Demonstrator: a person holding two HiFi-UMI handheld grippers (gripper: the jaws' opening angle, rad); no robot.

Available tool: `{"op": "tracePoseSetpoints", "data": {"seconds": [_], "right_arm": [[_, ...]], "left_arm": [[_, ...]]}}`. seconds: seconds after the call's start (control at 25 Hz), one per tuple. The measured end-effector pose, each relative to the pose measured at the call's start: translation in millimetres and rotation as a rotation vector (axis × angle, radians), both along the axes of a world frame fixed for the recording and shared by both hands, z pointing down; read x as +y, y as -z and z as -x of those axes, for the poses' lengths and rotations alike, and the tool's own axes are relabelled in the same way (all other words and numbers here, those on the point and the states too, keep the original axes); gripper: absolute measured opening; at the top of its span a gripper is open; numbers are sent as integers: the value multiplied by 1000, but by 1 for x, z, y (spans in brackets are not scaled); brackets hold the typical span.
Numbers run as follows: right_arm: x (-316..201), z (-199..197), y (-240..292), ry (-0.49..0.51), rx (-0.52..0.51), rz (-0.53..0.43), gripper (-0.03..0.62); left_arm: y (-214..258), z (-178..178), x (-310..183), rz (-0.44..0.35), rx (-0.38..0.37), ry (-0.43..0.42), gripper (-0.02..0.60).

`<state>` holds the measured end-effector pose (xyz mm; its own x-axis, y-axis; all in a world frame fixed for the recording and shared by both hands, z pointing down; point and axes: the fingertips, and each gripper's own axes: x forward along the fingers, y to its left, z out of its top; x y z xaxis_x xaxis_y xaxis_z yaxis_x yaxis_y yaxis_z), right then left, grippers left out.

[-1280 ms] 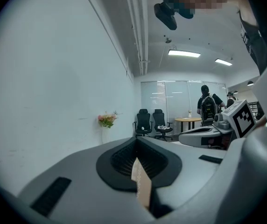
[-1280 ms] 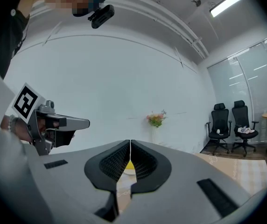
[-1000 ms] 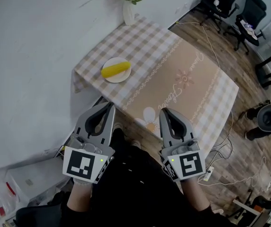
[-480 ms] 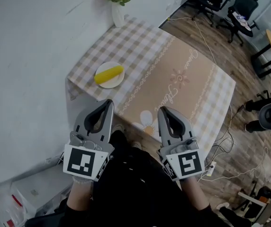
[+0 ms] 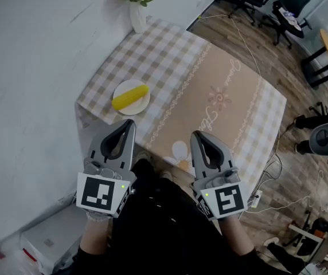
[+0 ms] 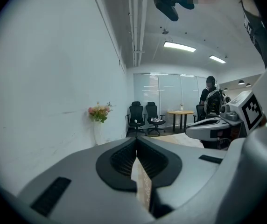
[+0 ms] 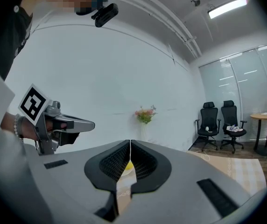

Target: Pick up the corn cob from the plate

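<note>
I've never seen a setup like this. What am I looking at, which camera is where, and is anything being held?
No robot here: a person holds tongs in each hand. The head view comes from a camera on the person's head, looking down; the left tongs and right tongs show near the bottom, each carrying a marker cube. The other two pictures come from cameras riding on the tongs, looking along their jaws. Both pairs of jaws are together with nothing between them, so nothing is held. Ahead stands a table with a checked cloth. On it sit a white plate bearing a yellow corn cob, and a vase of flowers at the far corner. Neither tongs touches the plate.
</note>
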<state>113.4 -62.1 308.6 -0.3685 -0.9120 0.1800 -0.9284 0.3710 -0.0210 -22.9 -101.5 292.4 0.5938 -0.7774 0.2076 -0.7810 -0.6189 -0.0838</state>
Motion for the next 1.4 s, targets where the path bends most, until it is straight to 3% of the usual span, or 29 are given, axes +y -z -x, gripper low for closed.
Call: {"op": "tracePoseSetpoints", "data": {"seconds": [0.28, 0.48, 0.64, 1.2, 1.4], "right_arm": [[-26, 9, -10, -41, -1, 28, 43], [-45, 19, -18, -72, -4, 51, 43], [-61, 28, -21, -92, -2, 62, 43], [-96, 44, -36, -179, 18, 118, 43], [-104, 43, -37, -208, 15, 126, 42]], "left_arm": [[-10, 9, -38, 13, -33, -29, 14], [-23, 9, -60, 106, -70, -62, 14], [-36, 10, -81, 90, -103, -124, 14], [-102, 18, -133, 209, -218, -242, 17], [-130, 12, -143, 269, -294, -295, 119]]}}
